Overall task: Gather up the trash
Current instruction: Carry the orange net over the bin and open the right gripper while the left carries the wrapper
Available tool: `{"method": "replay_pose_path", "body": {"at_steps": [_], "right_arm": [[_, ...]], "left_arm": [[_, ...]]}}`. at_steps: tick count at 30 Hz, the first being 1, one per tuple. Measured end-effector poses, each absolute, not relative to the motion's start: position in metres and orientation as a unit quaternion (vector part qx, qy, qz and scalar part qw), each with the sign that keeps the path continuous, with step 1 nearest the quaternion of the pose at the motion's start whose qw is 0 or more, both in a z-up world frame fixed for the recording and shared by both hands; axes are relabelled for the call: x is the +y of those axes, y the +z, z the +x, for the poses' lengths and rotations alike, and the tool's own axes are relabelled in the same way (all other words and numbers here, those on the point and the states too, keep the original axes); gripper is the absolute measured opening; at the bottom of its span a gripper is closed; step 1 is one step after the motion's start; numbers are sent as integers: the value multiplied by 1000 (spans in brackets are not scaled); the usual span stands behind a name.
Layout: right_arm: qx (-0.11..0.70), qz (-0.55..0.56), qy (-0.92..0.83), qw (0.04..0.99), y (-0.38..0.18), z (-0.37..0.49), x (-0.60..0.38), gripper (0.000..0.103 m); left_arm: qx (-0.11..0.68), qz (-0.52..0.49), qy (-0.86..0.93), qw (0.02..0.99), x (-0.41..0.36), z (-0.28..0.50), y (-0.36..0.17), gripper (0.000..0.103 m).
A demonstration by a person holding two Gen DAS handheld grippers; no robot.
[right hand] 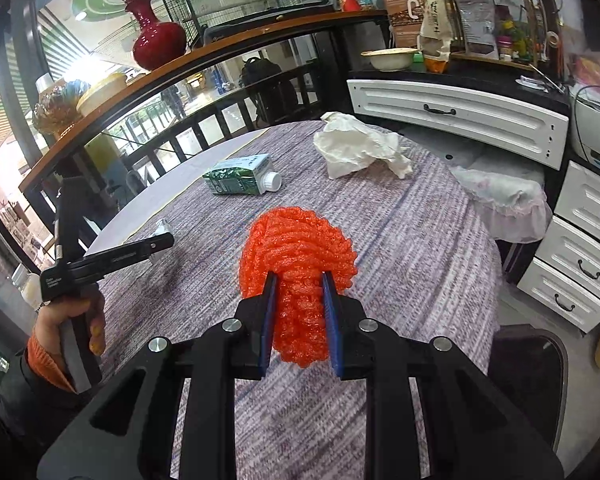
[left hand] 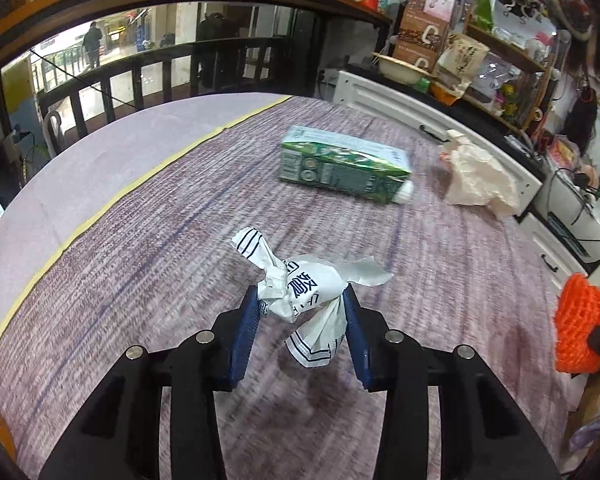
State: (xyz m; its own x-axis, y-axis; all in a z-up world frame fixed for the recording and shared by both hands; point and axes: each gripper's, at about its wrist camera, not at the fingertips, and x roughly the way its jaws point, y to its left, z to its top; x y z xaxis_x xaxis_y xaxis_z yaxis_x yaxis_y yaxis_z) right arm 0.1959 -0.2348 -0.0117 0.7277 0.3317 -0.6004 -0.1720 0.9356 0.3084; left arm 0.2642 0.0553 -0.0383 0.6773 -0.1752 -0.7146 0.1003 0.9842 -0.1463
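Observation:
My left gripper (left hand: 301, 298) is shut on a crumpled white wrapper with dark blue print (left hand: 307, 286), held above the purple woven tablecloth (left hand: 140, 280). My right gripper (right hand: 299, 280) is shut on an orange foam net (right hand: 296, 256), also held above the cloth; the net also shows at the right edge of the left wrist view (left hand: 577, 324). A green and white drink carton (left hand: 341, 164) lies on its side mid-table, cap to the right; it also shows in the right wrist view (right hand: 242, 174). A crumpled white tissue (left hand: 479, 176) lies near the far right edge of the table and also shows in the right wrist view (right hand: 359, 146).
White drawer cabinets (right hand: 459, 112) stand behind and to the right of the table. A chair with a white cover (right hand: 503, 196) sits between them and the table. A wooden shelf with a red vase (right hand: 156, 36) runs behind. The left gripper's body and hand (right hand: 100, 264) reach over the table's left edge.

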Motion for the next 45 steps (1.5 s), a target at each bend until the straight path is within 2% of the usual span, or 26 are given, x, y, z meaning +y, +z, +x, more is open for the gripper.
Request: {"method": "replay_pose_path", "body": {"at_steps": [20,27,33,36,38,39,40,45], "right_arm": [[319,139,14,937,-22,122,-310,23],[340,153,-102,922,-48,105,-367,23],[384,223,-148,884,-89,111,-409,23],[415,265,-183,851,-114,113,-429,33],[421,304,-204,830,-125,109,-444,53],[413,317,-217,826,-127,104,-449,73],[399,327,-233,824,-126,98,-453,79],[320,359,-241,843,-110,78,-456,81]], "left_arm": [[370,-58,-216,902,-44,186,-25,41],[366,-43,-282,886,-102,169,-22,41],[369,-22,-316,874,-139,154,-26,41],[372,-17,-327,869,-150,150,-29,41],[374,-10,-333,866,-157,147,-31,41],[375,-9,-335,864,-160,146,-32,41],[376,-7,-339,862,-163,145,-33,41],[380,0,-353,855,-176,139,-35,41]]}}
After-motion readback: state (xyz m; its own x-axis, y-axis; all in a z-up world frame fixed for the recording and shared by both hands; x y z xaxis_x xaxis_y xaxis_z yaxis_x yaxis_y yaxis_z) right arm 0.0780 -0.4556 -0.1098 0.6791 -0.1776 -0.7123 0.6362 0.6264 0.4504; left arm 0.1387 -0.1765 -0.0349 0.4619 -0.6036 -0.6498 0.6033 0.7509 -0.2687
